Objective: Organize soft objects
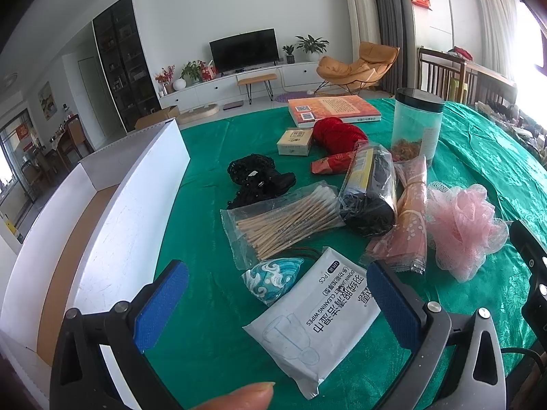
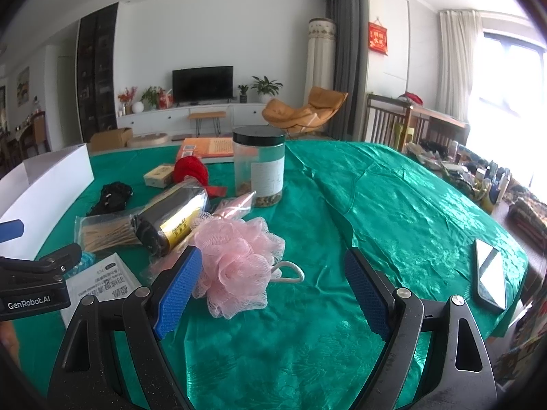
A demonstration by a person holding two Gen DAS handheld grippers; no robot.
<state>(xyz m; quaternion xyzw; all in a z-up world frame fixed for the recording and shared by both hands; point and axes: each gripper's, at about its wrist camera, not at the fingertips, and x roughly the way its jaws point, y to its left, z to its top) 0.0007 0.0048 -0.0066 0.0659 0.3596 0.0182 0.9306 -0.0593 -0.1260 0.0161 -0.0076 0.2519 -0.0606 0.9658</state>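
Two claws hovered over a green-covered bench (image 2: 393, 205) strewn with household odds and ends, both spread wide and holding nothing. The pink pouf (image 2: 236, 259) lay just ahead of the right claw (image 2: 275, 294), off toward its left finger, close enough that the mesh brushed or nearly brushed the blue pad (image 2: 177, 294); which, the right wrist view did not settle. Its white loop trailed away from the pouf toward the gap between the fingers.

The left claw (image 1: 277, 307) sat over the wipes pack (image 1: 314, 321), whose long axis ran slantwise between the fingers, from the near edge up toward the right pad. Touching the pack on the side away from the pouf was a small teal pouch (image 1: 271, 282). Seen from the left wrist, the pouf (image 1: 461, 232) lay well to the right of the pack, beyond the left claw's right finger.

By that layout, the right claw was the nearer to the pouf and would need to shift toward its own left to centre on it. The white box (image 1: 112, 212), open-topped, stood on the far side of the pack from the pouf, nearer the left claw.
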